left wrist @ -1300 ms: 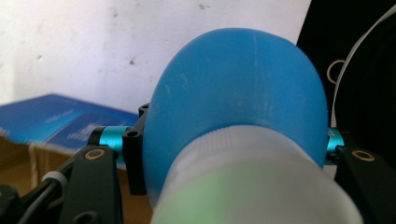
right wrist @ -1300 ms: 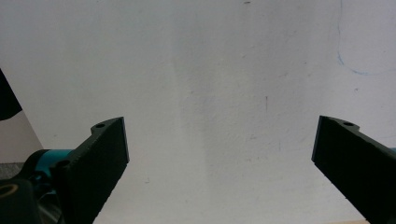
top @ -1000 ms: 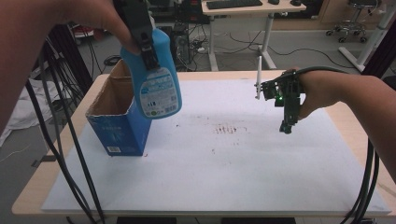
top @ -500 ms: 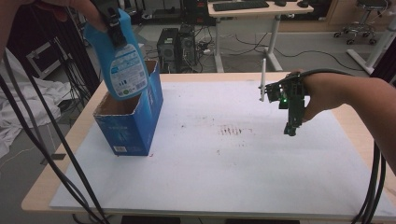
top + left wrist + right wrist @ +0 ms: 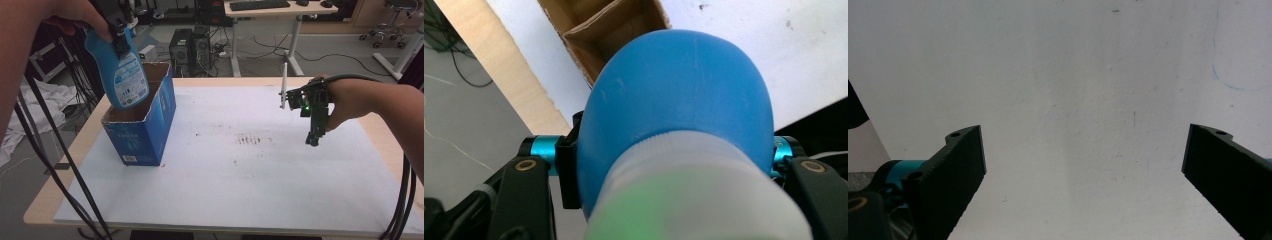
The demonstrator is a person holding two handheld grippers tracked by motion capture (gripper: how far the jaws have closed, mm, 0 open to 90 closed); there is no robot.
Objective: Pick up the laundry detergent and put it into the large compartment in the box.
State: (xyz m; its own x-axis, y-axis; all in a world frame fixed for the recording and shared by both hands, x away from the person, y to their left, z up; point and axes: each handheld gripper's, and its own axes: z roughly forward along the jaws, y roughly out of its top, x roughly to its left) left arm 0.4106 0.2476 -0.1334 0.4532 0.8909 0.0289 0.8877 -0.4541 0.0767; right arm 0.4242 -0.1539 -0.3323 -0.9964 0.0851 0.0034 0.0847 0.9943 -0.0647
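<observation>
1. The left gripper [image 5: 116, 31] pinches a blue plastic bottle with a pale cap [image 5: 120, 70] near its top; in the left gripper view the black jaws press on both sides of the bottle's rounded blue shoulder [image 5: 684, 95].
2. The bottle hangs tilted over the open top of a blue cardboard box with a brown inside [image 5: 145, 125], its lower end at or just inside the opening.
3. The bottle carries a white and blue printed label [image 5: 131, 80]; the writing on it is too small to read.
4. The box stands on the left part of a white sheet [image 5: 240, 190] covering the light wooden table [image 5: 75, 165]. White printing and a small white label patch show on the box's front wall, unreadable.
5. The right gripper [image 5: 314, 137] hangs over the right part of the sheet, well apart from the box, pointing down. In the right gripper view its jaws stand spread wide with nothing between them.
6. Faint dark marks [image 5: 254, 140] lie on the sheet between box and right gripper.
</observation>
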